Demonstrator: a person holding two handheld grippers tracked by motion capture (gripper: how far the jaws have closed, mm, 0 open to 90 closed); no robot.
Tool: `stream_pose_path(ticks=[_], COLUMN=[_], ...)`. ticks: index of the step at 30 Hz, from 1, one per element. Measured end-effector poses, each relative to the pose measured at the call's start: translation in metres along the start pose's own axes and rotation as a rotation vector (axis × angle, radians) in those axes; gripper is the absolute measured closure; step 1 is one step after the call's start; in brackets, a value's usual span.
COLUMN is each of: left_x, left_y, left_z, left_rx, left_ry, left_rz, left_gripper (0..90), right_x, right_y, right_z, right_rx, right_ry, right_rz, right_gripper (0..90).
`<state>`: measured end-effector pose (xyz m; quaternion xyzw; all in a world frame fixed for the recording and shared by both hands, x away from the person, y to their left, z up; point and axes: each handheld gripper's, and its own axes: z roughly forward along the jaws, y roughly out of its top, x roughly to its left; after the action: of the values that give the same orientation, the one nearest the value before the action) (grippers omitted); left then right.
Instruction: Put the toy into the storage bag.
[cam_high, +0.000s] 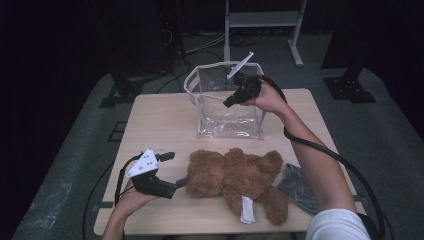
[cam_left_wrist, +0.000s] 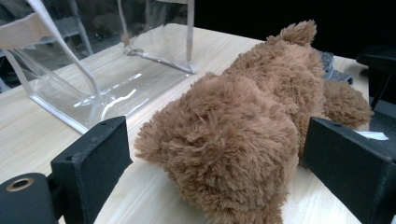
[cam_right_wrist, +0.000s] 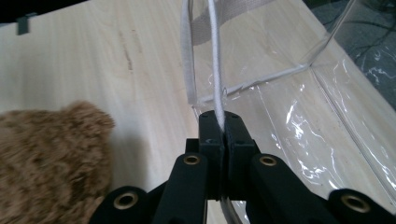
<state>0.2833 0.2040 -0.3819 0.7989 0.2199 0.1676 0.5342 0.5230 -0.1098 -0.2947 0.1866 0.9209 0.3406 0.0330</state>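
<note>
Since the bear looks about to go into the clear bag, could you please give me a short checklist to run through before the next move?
1. Right tongs shut on the bag rim: ok.
2. Clear bag upright on the table, mouth held open: ok.
3. Left tongs open, with the teddy bear between the jaws: ok.
4. Left tongs gripping the bear: not ok, the pads stand apart from the fur.
5. Bear fits through the bag mouth: cannot tell.
6. Grey cloth beside the bear free of it: cannot tell.
</note>
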Motion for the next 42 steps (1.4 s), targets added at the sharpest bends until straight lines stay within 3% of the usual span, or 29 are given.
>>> stream_pose_path(ticks=[11, 16, 21, 23, 25, 28, 33, 36, 42], left_x=[0.000, -0.002, -0.001, -0.001, -0.001, 0.000, -0.001, -0.002, -0.001], left_y=[0.003, 0.003, 0.003, 0.003, 0.003, 0.003, 0.004, 0.004, 0.003], left_z=[-0.002, -0.001, -0.001, -0.002, -0.002, -0.002, -0.002, -0.003, -0.005], left_rx=[-0.008, -0.012, -0.010, -0.015, -0.017, -0.018, -0.015, -0.025, -0.023], left_ry=[0.006, 0.000, 0.002, 0.002, 0.003, 0.005, 0.005, 0.007, 0.018], left_rz=[0.001, 0.004, 0.006, 0.007, 0.005, 0.009, 0.015, 0.011, 0.005], left_gripper=[6.4, 6.4, 6.4, 6.4, 6.4, 6.4, 6.4, 6.4, 6.4], right_x=[0.051, 0.074, 0.079, 0.074, 0.073, 0.079, 0.105, 0.127, 0.159], right_y=[-0.024, -0.026, -0.028, -0.029, -0.029, -0.027, -0.028, -0.035, -0.062], right_z=[-0.016, -0.020, -0.019, -0.021, -0.029, -0.044, -0.066, -0.071, -0.052], right_rx=[0.003, 0.024, 0.021, -0.012, -0.079, -0.163, -0.260, -0.275, -0.191], right_ry=[0.061, 0.060, 0.049, 0.051, 0.047, 0.053, 0.087, 0.109, 0.141], right_rz=[-0.027, -0.044, -0.043, -0.026, -0.029, -0.041, -0.076, -0.117, -0.161], right_gripper=[87.3, 87.3, 86.0, 67.9, 55.1, 44.1, 36.3, 33.3, 28.6])
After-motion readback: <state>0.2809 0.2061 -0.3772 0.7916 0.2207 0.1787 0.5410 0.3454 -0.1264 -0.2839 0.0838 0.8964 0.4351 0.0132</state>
